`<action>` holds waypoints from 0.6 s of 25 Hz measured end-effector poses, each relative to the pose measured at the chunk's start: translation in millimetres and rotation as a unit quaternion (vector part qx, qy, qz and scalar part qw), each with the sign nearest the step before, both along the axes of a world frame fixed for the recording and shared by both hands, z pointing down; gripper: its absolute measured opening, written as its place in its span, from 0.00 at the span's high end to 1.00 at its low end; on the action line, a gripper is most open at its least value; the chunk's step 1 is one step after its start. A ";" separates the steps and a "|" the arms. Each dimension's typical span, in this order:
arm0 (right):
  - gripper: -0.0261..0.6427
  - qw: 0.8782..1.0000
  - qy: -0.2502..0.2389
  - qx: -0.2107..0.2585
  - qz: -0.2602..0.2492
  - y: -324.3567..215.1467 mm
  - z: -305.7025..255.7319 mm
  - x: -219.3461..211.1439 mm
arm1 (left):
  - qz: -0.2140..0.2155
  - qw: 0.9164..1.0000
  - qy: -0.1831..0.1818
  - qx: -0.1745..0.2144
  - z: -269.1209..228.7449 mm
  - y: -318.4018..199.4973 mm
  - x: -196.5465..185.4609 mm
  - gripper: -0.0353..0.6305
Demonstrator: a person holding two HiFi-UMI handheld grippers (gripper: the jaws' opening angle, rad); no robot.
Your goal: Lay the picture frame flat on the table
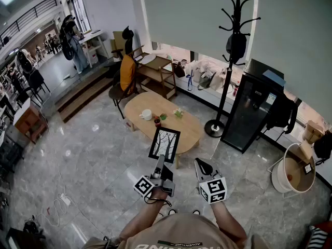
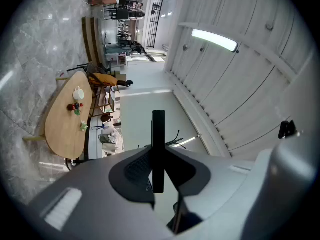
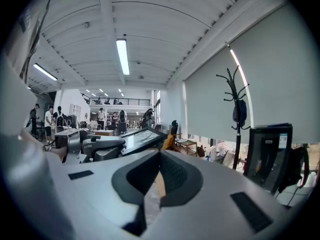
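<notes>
Picture frame [image 1: 164, 144]: we found it off the table, held in the air by its near edge, picture side facing up toward us
Left gripper [image 1: 160, 164]: clamped on that edge; its own view showed the thin black edge [image 2: 158, 149] pinched between the jaws
Right gripper [image 1: 203, 166]: jaws together on nothing, just beside the left one
Table [image 1: 140, 104]: oval, ahead of and below both grippers, with a cup [image 1: 146, 114] and small items near its middle
Long axis: ran straight out from the left gripper toward the table, tilted rather than flat
Nearer hand: the left, which held it; we judged the frame had to go forward and down, then tip level
</notes>
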State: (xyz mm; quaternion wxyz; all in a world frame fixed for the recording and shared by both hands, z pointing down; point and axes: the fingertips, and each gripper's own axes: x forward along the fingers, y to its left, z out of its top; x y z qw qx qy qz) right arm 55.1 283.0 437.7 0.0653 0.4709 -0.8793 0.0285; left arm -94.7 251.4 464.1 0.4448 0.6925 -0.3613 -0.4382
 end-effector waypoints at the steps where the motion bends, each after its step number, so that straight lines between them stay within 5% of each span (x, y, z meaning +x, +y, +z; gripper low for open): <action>1: 0.95 1.000 -0.001 0.001 -0.002 -0.2 -0.5 -1.8 | 0.000 1.000 0.002 -0.001 -0.2 -0.3 -0.8 0.83; 15: 0.95 1.000 0.012 -0.003 0.003 1.9 7.4 -16.3 | 0.017 1.000 -0.010 0.002 4.7 -2.2 -10.8 0.84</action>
